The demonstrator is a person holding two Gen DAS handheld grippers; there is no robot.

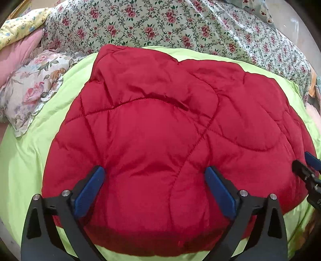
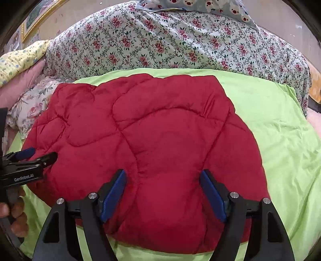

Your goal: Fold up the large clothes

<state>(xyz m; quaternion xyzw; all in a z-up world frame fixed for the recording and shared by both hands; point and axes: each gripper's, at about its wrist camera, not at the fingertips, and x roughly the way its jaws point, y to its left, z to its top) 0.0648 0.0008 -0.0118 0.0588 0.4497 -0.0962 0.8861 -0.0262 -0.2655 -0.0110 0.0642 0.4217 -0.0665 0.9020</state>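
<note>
Across the bed, a lime-green sheet (image 1: pixel 24 156) covers the near part of the mattress, and a large floral quilt (image 1: pixel 160 24) with red roses on a pale ground is heaped along the far side. On the green sheet lies a red quilted jacket (image 1: pixel 160 130), the garment to be folded, spread out puffy with its stitched seams showing; its near hem sits close to the sheet's front edge, and its far edge stops short of the floral quilt, with a strip of green between them. To the left of the jacket, a pillow (image 1: pixel 30 90) printed with bigger pink roses rests partly on the sheet, beside a plain pink cushion (image 1: pixel 16 52) and a yellow flowered cloth (image 1: pixel 18 28). A blue fabric with cartoon faces (image 2: pixel 210 6) shows at the top of the right wrist view, above the quilt.

Left gripper (image 1: pixel 154 174) hovers over the near left part of the jacket, its blue-padded fingers (image 1: pixel 90 190) spread wide with nothing between them but the fabric below; whether the tips touch the cloth cannot be told. Right gripper (image 2: pixel 162 178) sits just beside it over the near right part, fingers likewise apart and holding nothing. Each tool appears at the edge of the other's view, over the jacket's near edge.
</note>
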